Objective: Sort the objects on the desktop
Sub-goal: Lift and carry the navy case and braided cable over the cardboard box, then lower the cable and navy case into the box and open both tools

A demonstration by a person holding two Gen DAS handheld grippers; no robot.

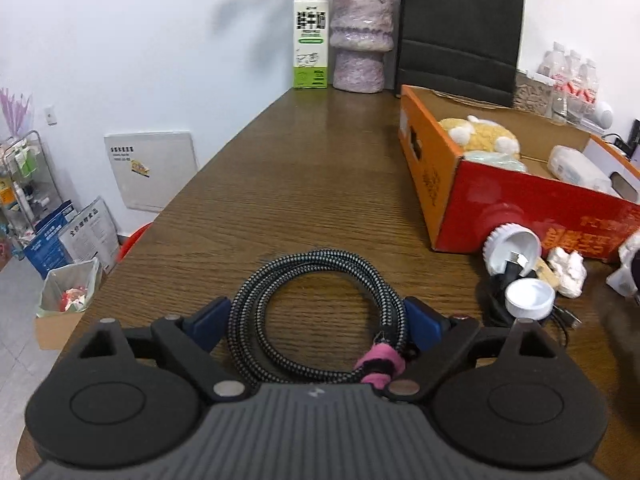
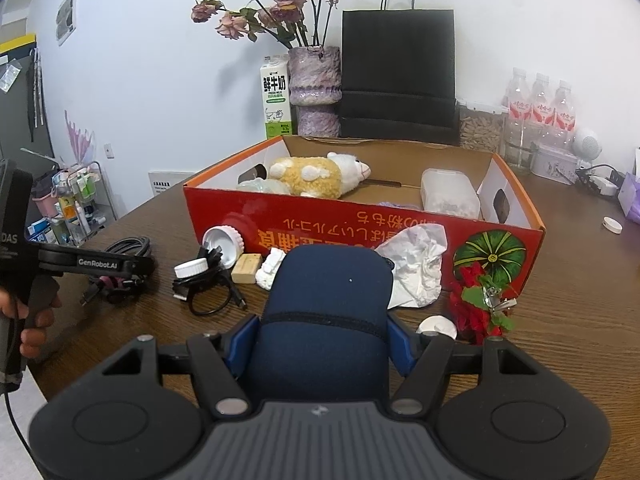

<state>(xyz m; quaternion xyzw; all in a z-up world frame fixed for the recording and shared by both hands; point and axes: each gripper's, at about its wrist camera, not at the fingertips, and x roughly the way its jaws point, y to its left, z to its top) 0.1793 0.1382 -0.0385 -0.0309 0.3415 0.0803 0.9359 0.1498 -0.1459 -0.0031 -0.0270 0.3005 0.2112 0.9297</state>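
The left gripper (image 1: 316, 322) has its fingers apart around a coiled black braided cable with a pink strap (image 1: 316, 312) lying on the brown wooden counter (image 1: 300, 184). The right gripper (image 2: 320, 340) is clamped on a dark blue soft pouch (image 2: 328, 296). A red and orange cardboard box (image 2: 360, 228) stands just ahead, with white caps, crumpled white paper (image 2: 416, 264) and red fake flowers (image 2: 476, 304) in front. The counter left of the box is bare up to its edge.
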